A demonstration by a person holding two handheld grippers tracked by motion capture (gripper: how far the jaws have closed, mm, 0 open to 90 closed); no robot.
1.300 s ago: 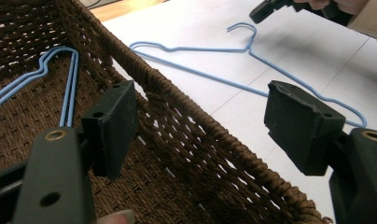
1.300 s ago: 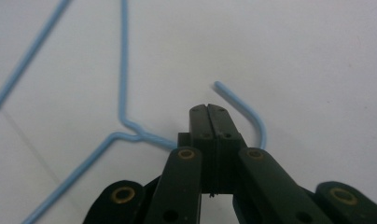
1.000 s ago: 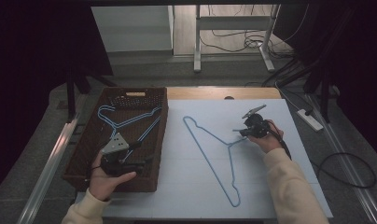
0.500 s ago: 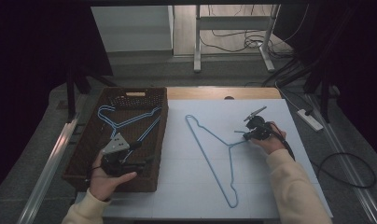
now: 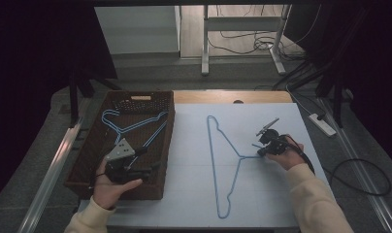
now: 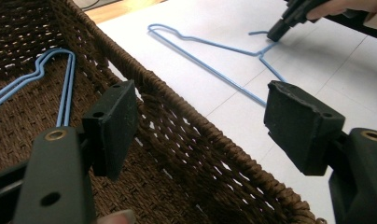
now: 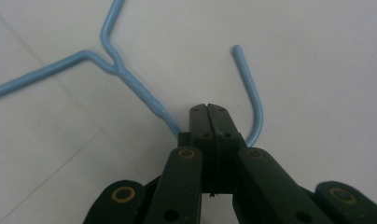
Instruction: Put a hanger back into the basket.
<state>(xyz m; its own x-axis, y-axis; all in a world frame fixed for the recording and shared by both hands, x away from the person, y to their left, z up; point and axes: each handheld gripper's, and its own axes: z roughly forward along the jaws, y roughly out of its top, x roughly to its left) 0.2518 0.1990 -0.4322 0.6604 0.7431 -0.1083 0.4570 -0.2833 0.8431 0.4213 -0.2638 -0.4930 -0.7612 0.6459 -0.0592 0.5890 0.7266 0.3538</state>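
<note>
You had open table below and right of the hanger | the basket wall stood between your left gripper and the table | more hangers covered the basket floor.

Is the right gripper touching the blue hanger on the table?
Touching. In the right gripper view the right gripper has its jaws shut on the hook of the blue hanger, the wire running out from both sides of them.
</note>
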